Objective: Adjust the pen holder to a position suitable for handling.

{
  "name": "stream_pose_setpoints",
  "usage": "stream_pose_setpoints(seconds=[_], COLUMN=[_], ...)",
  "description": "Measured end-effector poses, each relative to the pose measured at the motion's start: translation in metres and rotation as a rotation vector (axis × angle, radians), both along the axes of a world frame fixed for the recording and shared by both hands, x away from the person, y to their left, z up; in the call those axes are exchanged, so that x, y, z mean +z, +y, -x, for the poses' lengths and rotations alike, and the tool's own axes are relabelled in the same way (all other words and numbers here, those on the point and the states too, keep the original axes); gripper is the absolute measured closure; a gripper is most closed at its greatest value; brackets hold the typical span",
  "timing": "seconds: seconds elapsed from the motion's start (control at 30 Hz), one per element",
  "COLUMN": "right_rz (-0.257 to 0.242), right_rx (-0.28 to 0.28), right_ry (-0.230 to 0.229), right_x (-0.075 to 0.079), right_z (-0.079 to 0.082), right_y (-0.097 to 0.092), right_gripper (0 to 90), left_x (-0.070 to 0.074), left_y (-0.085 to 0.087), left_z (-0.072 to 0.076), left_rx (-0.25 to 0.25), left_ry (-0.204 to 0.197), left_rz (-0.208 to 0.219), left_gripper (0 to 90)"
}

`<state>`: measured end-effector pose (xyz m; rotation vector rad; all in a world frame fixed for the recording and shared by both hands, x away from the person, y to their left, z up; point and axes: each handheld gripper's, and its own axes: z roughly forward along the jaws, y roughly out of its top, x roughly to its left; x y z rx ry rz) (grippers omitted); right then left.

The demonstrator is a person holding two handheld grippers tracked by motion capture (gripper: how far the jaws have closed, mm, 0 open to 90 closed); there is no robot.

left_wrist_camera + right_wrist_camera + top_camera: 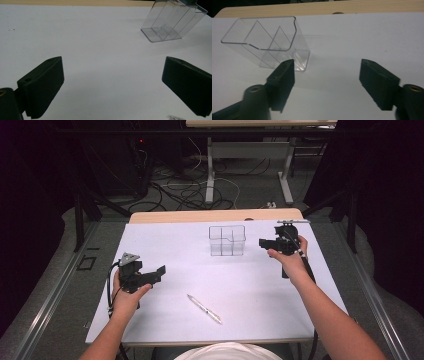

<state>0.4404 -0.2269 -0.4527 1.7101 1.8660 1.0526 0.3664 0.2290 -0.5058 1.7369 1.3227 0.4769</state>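
Clear organizer (pixel 227 240) stands upright at the far centre of the white sheet (pixel 165 240), nothing inside. Your right gripper (pixel 263 242) sits just beside it, jaws apart and empty. Pen (pixel 204 308) lies near your edge, well apart. Your left gripper (pixel 161 270): jaws wide, empty.

In the left gripper view the clear divided organizer (pixel 172 22) is cut off by the top edge, and only the pen (pixel 176 117) tip pokes in at the bottom edge; in the right gripper view the near jaw mounts are blurred; in the high view the right gripper (pixel 267 243) is too small and dark to make out its jaws; the table (pixel 165 240) front edge is partly hidden by the person's forearms.
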Motion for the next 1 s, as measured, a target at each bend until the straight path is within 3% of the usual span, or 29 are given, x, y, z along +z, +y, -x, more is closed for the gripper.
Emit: stream_pose_setpoints(seconds=[0.2,0.3,0.43,0.57,0.67,1.0], right_rz=[0.029,0.069,0.060,0.103,0.095,0.144], right_rx=[0.015,0.019,0.026,0.014,0.010,0.014], right_ry=[0.002,-0.011,0.007,0.009,0.017,0.057], right_x=[0.011,0.018,0.024,0.029,0.030,0.025], right_z=[-0.012,-0.020,-0.027,-0.039,-0.043,-0.062], right_y=[0.013,0.023,0.029,0.037,0.040,0.057], right_gripper=[38.3,43.4,52.3,55.1,55.2,61.8], left_x=[-0.001,-0.001,-0.001,-0.001,-0.002,-0.002], left_y=[0.001,0.001,0.001,0.001,0.001,0.002], left_z=[-0.001,-0.001,-0.001,-0.002,-0.002,-0.002], left_rx=[0.002,0.002,0.001,-0.001,0.003,0.003], left_ry=[0.009,0.008,0.009,0.011,0.006,0.016], left_rz=[0.001,0.002,-0.001,-0.005,-0.002,-0.004], left_gripper=[5.0,5.6,6.0,6.9,7.0,8.4])
